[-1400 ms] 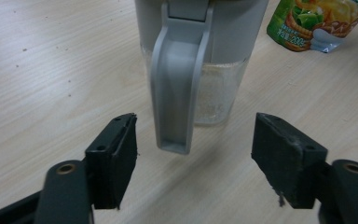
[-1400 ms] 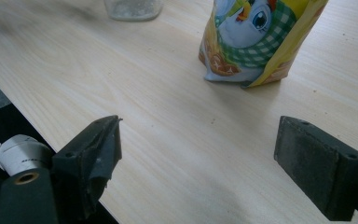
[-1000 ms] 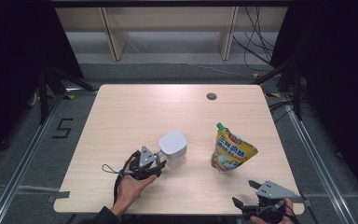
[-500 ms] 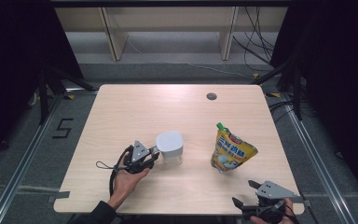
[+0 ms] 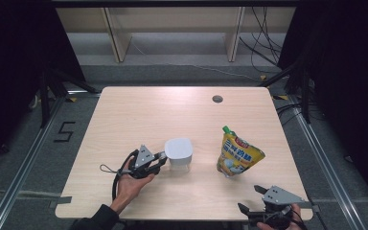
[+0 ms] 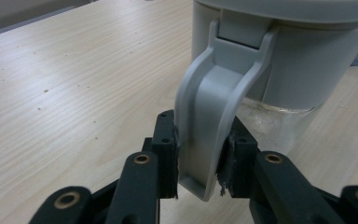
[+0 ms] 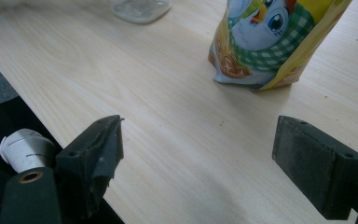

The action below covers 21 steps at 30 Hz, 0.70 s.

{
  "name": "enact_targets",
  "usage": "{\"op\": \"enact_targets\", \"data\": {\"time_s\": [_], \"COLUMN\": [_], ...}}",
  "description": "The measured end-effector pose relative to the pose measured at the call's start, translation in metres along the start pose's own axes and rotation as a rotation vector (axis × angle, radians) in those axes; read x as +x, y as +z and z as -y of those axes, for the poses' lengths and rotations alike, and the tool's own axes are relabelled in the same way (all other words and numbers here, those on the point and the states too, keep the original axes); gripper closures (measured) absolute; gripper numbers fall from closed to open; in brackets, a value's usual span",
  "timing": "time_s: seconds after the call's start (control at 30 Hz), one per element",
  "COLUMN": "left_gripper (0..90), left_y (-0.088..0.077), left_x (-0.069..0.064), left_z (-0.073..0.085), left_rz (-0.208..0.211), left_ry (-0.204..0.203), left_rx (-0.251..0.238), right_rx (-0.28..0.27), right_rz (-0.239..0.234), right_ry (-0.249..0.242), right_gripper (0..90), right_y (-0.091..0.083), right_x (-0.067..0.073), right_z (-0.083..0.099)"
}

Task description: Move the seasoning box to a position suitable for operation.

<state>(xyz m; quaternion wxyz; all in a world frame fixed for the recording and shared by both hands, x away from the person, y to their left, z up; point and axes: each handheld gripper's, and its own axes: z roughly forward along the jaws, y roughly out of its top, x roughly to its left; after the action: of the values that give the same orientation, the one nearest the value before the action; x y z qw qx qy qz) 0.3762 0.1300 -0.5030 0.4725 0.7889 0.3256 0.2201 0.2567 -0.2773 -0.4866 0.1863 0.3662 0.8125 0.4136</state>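
A grey-white jug [image 5: 178,151] with a clear base stands on the table [image 5: 172,110] near the front middle. In the left gripper view its grey handle [image 6: 209,116] sits between my left gripper's [image 6: 200,154] jaws. The jaws have just been closing and both pads now press on the handle. In the high view the left gripper [image 5: 162,158] lies just left of the jug, held by a hand. A yellow spouted pouch [image 5: 237,157] with a green cap stands to the right. My right gripper [image 5: 249,198] rests open at the front right edge, short of the pouch [image 7: 270,37].
A round cable hole [image 5: 217,99] sits at the table's back right. Shelving and cables lie beyond the far edge. The table's front edge runs just under the right gripper [image 7: 198,149], with dark floor below. The jug's clear base [image 7: 140,9] is at the top of that view.
The left hand and gripper have shifted slightly left beside the jug. The jug, the pouch and the right gripper have stayed where they were.
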Motion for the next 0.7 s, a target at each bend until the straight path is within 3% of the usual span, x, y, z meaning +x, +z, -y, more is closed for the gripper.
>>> {"op": "enact_targets", "data": {"time_s": [0.27, 0.37, 0.5, 0.6, 0.63, 0.7], "left_gripper": [70.0, 70.1, 70.1, 70.1, 70.2, 70.2], "left_y": [-0.006, -0.009, -0.011, -0.012, -0.013, -0.013], "left_x": [-0.010, -0.017, -0.024, -0.027, -0.028, -0.032], "left_z": [0.002, 0.005, 0.006, 0.005, 0.005, 0.006], "left_rz": [0.035, 0.073, 0.091, 0.099, 0.104, 0.113], "left_ry": [0.036, 0.028, 0.037, 0.068, 0.072, 0.053], "left_rx": [-0.003, -0.018, -0.017, -0.019, -0.017, -0.024], "right_rx": [-0.008, 0.007, 0.001, 0.001, -0.009, -0.008], "right_rz": [-0.011, -0.011, -0.010, -0.011, -0.014, -0.014], "right_ry": [0.006, 0.020, 0.017, 0.030, 0.010, 0.013], "right_gripper": [17.0, 17.3, 17.3, 17.4, 17.4, 17.4], "right_y": [0.000, 0.000, 0.000, 0.000, 0.001, 0.001], "right_x": [0.000, 0.002, 0.001, 0.001, -0.001, -0.001], "right_z": [0.000, 0.000, 0.000, 0.001, 0.001, 0.001]}}
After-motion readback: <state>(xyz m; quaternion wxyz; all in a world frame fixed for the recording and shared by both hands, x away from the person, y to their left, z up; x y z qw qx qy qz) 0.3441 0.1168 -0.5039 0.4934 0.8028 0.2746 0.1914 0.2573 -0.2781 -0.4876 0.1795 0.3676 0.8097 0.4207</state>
